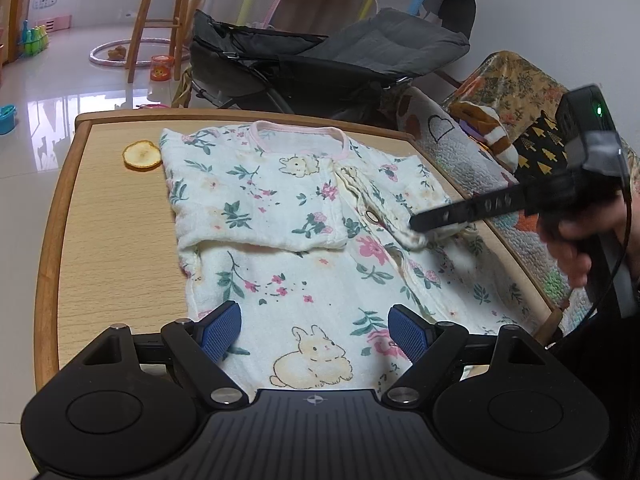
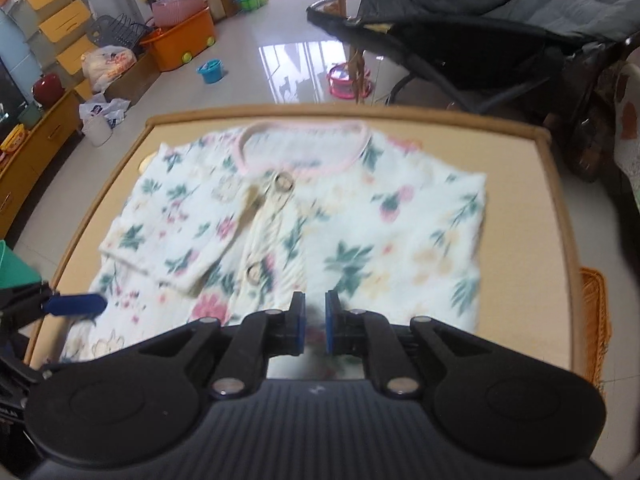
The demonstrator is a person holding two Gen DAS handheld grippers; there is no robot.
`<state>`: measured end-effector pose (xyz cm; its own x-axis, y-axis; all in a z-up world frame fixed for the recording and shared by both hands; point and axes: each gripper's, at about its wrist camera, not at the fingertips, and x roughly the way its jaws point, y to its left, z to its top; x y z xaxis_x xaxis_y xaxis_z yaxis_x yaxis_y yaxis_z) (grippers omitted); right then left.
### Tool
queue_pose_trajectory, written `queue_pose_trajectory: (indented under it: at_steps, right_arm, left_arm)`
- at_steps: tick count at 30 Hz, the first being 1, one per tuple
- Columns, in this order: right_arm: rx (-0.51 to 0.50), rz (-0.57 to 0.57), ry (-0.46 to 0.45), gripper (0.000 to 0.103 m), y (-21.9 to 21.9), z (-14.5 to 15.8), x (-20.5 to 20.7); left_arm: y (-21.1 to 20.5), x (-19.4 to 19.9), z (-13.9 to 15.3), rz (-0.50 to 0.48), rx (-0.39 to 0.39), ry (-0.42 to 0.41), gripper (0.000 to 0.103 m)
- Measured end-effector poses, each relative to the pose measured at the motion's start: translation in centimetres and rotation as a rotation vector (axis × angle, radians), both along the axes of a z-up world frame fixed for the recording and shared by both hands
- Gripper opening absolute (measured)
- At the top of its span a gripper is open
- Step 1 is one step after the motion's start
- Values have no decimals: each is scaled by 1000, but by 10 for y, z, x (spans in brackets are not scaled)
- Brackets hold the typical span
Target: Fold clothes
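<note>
A white baby garment (image 1: 280, 208) (image 2: 360, 240) printed with flowers and rabbits lies flat on the wooden table (image 1: 108, 220), its pink collar at the far side. One sleeve (image 1: 256, 216) is folded in across the chest. My left gripper (image 1: 314, 334) hovers open over the garment's near part, blue pads wide apart with nothing between them; one of its fingers (image 2: 76, 305) shows in the right wrist view. A hand holds my right gripper (image 1: 416, 226) (image 2: 316, 312), whose tips sit at a bunched fold by the snap placket. Its jaws are parting, with a narrow gap and no cloth pinched.
A dried orange slice (image 1: 140, 155) lies at the table's far left corner. A quilted cover (image 1: 452, 148) drapes along the right edge. A dark reclining baby chair (image 1: 340, 56) stands beyond the table, with a wooden stool (image 1: 160, 12) and toys on the floor.
</note>
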<state>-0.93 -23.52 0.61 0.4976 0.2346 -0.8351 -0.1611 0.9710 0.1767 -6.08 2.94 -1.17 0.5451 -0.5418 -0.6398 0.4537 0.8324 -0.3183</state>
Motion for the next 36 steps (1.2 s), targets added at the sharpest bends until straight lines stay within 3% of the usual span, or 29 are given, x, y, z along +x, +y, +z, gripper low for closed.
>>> queue_pose_trajectory:
  at_steps: [6,10,12,14,16,25,31,36]
  right_arm:
    - [-13,-21,-21,9,5,-1,-3]
    - [-18,-67,-76,11,-4,16,-12]
    - [-20,-99,-112,19,-11,26,-25]
    - [-30,-139,-132,36,-17,29,-42]
    - [-38,-180,-149,40,-24,30,-60]
    - [-2,-335,-143,41,-49,4,-126]
    - [44,-362,-161,41,-54,6,-130]
    - [81,-375,-158,41,-56,4,-129]
  left_arm:
    - [1,0,0,7,-10,2,83]
    - [1,-2,0,19,-1,0,83]
    - [1,-3,1,25,5,-2,83]
    - [2,-4,2,38,1,7,83]
    - [6,-6,4,70,-25,26,83]
    - [36,-8,38,251,-146,24,83]
    - [40,23,46,347,-55,63,83]
    - [39,54,42,401,-62,110,79]
